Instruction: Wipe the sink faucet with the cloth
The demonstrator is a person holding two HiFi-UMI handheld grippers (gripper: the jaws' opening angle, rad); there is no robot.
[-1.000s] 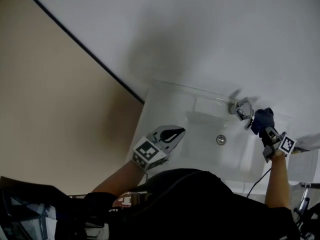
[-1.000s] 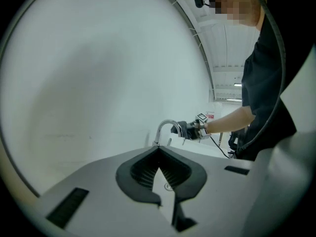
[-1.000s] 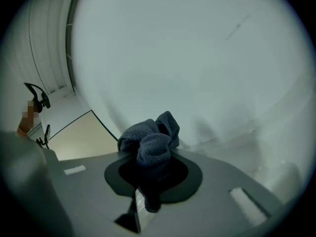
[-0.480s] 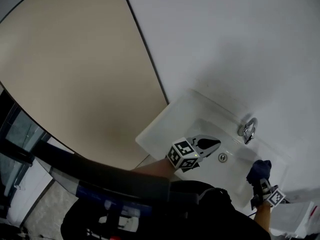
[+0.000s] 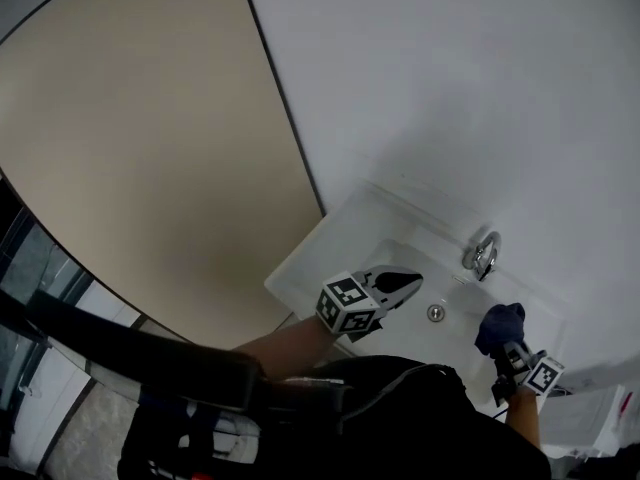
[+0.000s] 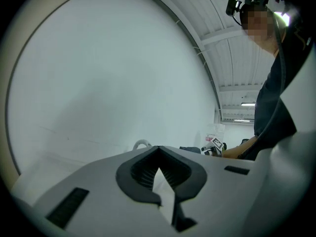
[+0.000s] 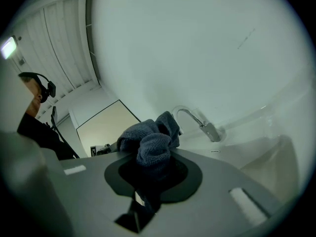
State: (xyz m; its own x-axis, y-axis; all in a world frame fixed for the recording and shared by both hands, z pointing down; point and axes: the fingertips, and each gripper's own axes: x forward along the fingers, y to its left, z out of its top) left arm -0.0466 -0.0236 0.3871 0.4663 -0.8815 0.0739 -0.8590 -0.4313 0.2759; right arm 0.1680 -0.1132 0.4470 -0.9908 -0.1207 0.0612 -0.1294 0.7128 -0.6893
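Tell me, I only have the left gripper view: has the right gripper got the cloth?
Observer: Yes. The right gripper is shut on the dark blue cloth, bunched between its fingers.
Operator: Touching the faucet?
Observer: No. The head view shows the cloth apart from the faucet, on the person's side of it.
Operator: Where's my gripper?
Observer: The left gripper hovers over the sink, left of the drain.

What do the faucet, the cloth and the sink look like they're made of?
The faucet looks like polished chrome-plated metal: silvery, with bright reflections. The cloth is dark blue matte fabric, knitted or terry-like: a ribbed weave and soft bunched folds show. The sink is smooth, white, faintly glossy, probably ceramic or moulded resin; I cannot tell which.
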